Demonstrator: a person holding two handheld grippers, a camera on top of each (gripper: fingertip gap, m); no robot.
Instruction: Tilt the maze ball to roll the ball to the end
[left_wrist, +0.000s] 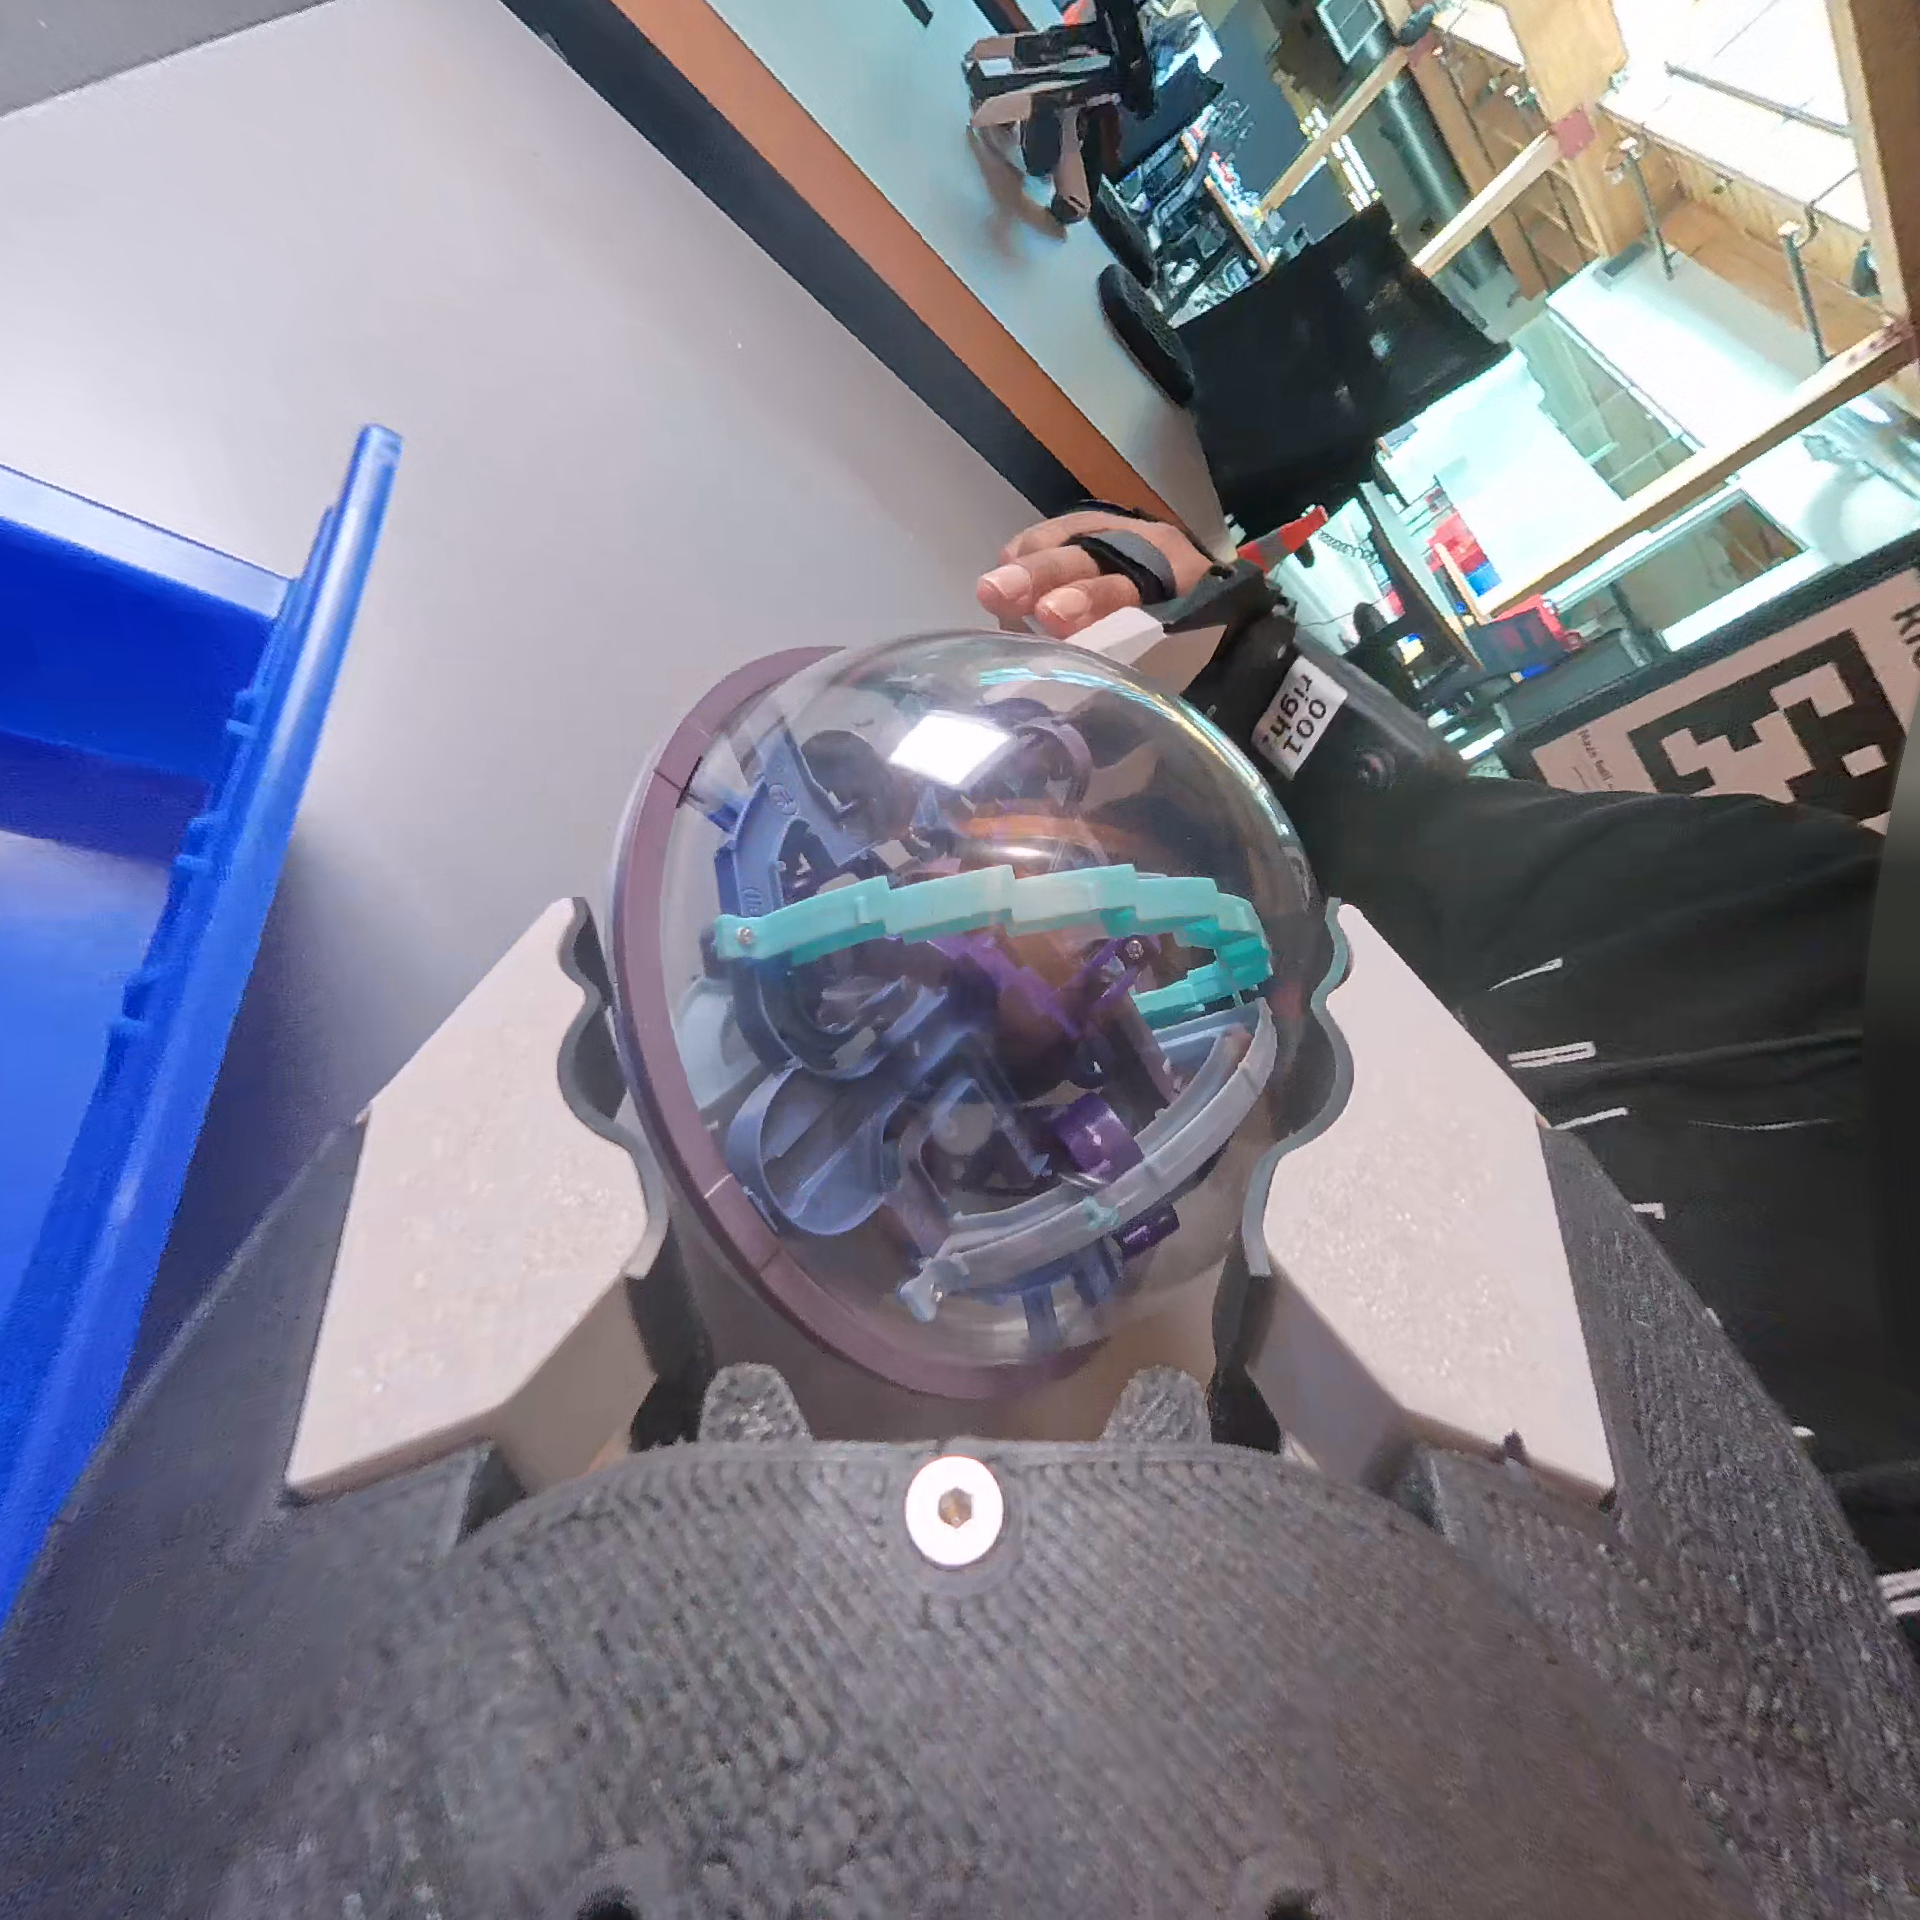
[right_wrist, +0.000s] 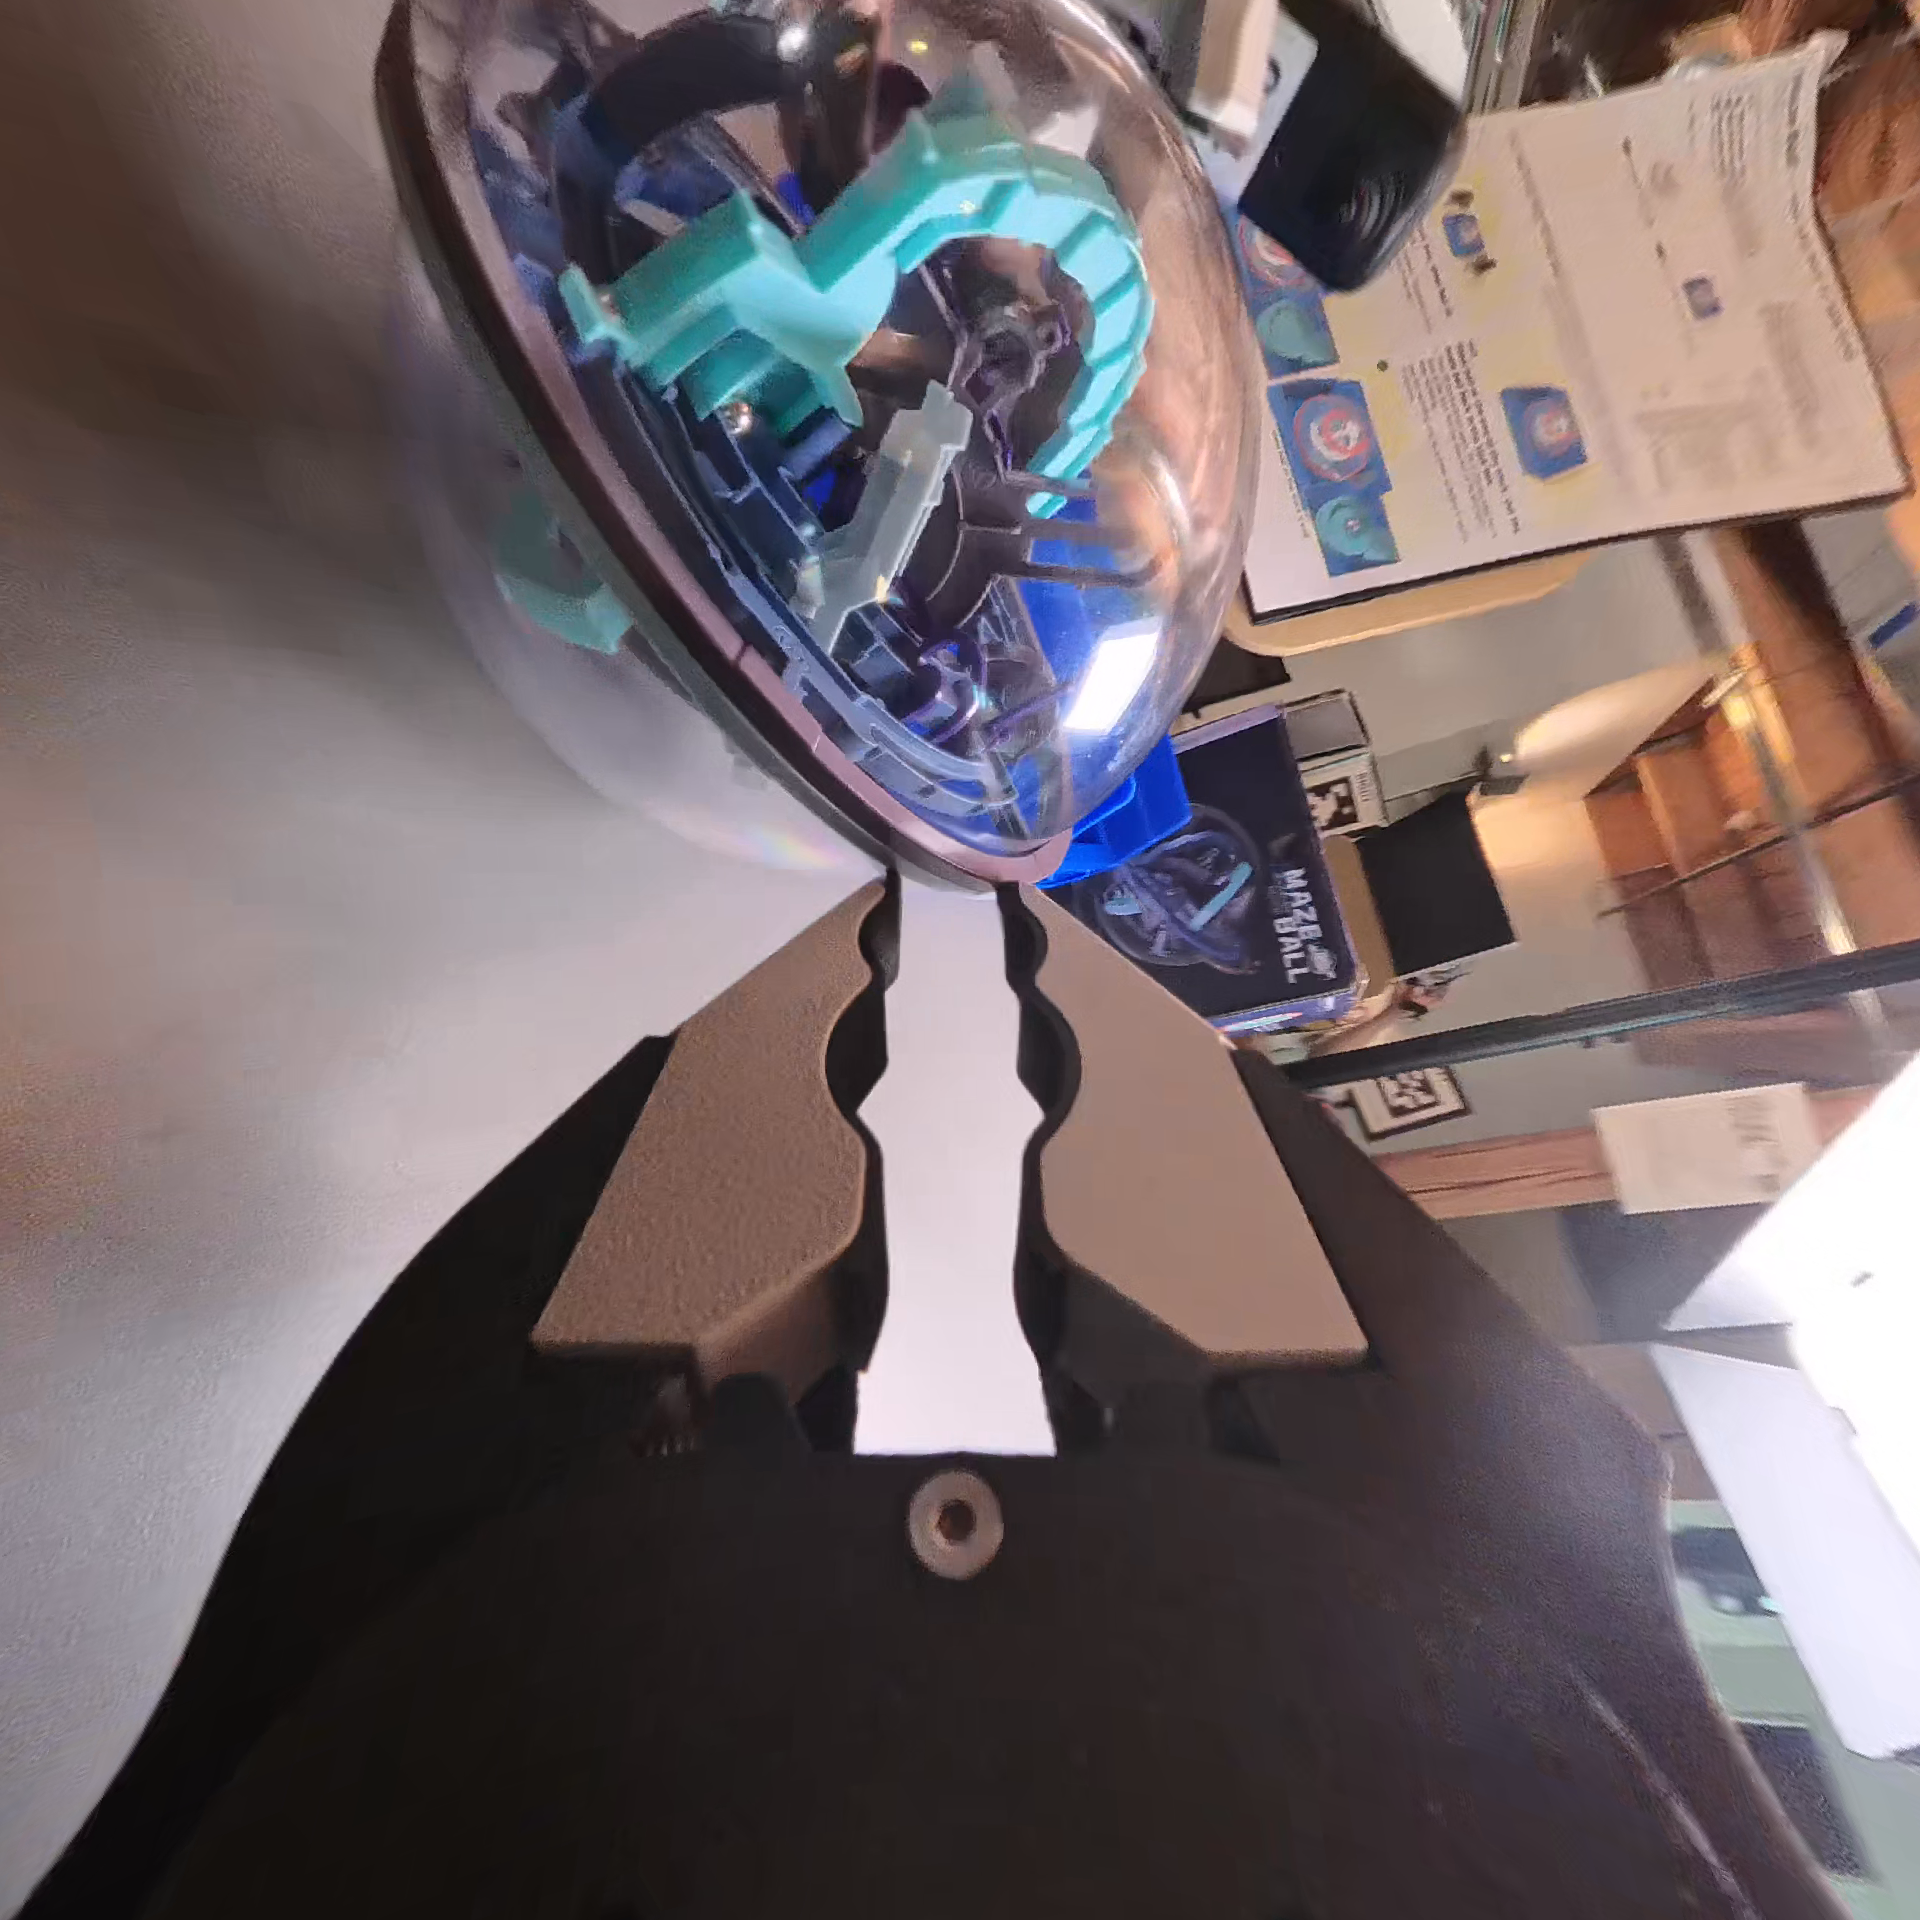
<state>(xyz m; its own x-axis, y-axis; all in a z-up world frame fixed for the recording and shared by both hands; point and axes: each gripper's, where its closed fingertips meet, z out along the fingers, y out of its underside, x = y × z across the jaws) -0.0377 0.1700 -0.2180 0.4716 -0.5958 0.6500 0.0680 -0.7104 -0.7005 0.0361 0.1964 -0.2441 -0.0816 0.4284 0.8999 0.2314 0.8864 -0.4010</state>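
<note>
The maze ball (left_wrist: 956, 1018) is a clear sphere with a purple rim and with teal, blue and purple tracks inside. It is held in the air, tilted. My left gripper (left_wrist: 956, 920) is wide around it, with both pads pressed on its sides. My right gripper (right_wrist: 956, 888) is nearly closed, and its tips pinch the edge of the purple rim (right_wrist: 966, 868) of the ball (right_wrist: 831, 416). It also shows in the left wrist view (left_wrist: 1101, 634) at the ball's far side, held by a hand. I cannot pick out the small ball inside.
A blue bin (left_wrist: 156, 831) stands on the grey table (left_wrist: 520, 364) to the left. The dark maze ball box (right_wrist: 1226, 914) and a printed sheet (right_wrist: 1610, 312) stand beyond the ball. A sleeve (left_wrist: 1610, 987) reaches in from the right.
</note>
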